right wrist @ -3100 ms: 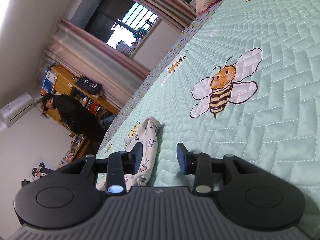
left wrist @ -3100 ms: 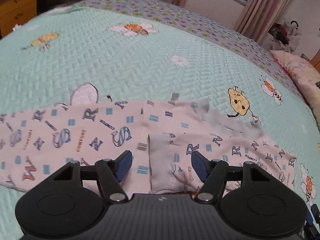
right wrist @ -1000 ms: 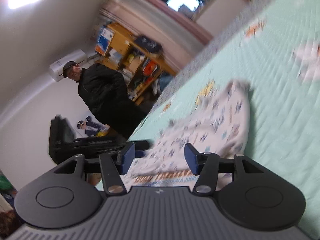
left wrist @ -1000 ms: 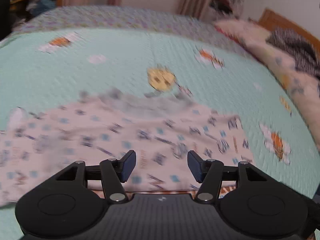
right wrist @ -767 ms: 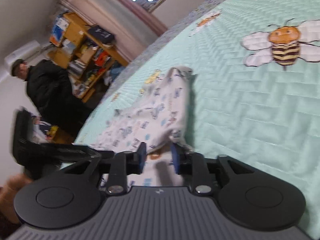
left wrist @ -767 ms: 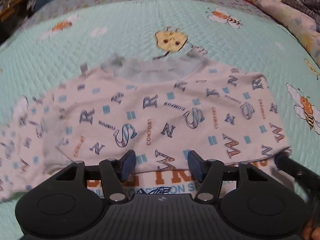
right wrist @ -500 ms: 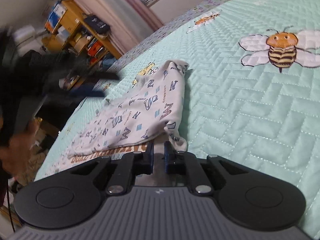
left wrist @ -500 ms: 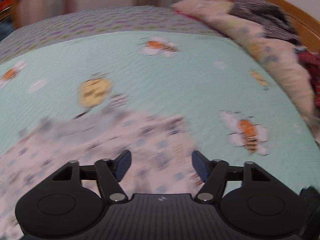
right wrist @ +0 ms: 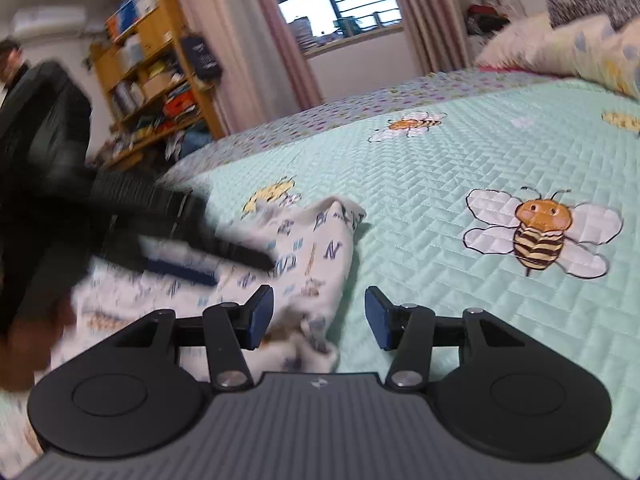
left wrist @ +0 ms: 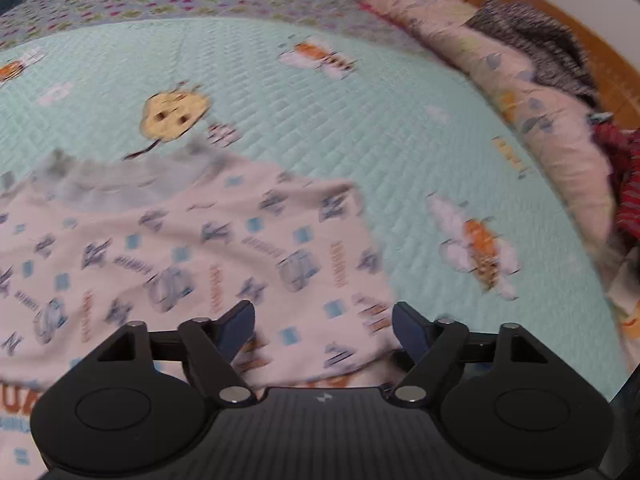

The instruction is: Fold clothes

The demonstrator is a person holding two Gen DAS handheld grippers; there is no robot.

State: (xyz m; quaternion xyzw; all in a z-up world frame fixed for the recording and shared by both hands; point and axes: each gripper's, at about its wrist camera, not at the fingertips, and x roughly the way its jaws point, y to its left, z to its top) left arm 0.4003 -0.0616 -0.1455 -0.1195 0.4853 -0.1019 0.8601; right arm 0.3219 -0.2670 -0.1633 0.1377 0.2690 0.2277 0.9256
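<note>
A white shirt printed with blue letters (left wrist: 208,248) lies on the mint quilted bedspread (left wrist: 360,128), its grey collar at the far side. My left gripper (left wrist: 323,326) is open and empty, just above the shirt's near right part. In the right wrist view the shirt (right wrist: 308,256) shows bunched up at its right edge. My right gripper (right wrist: 319,316) is open and empty over that edge, the left finger above cloth, the right one above bare quilt. The left gripper (right wrist: 180,264) shows blurred over the shirt at the left.
Pillows (left wrist: 520,92) and a dark blanket (left wrist: 536,44) lie along the wooden headboard on the right. A bee print (right wrist: 540,232) marks the quilt right of the shirt. Shelves (right wrist: 152,76), curtains and a person in black (right wrist: 36,104) stand beyond the bed.
My right gripper was shut on the shirt's edge half a second ago and has opened and let it go. My left gripper has swung to the right over the shirt, staying open.
</note>
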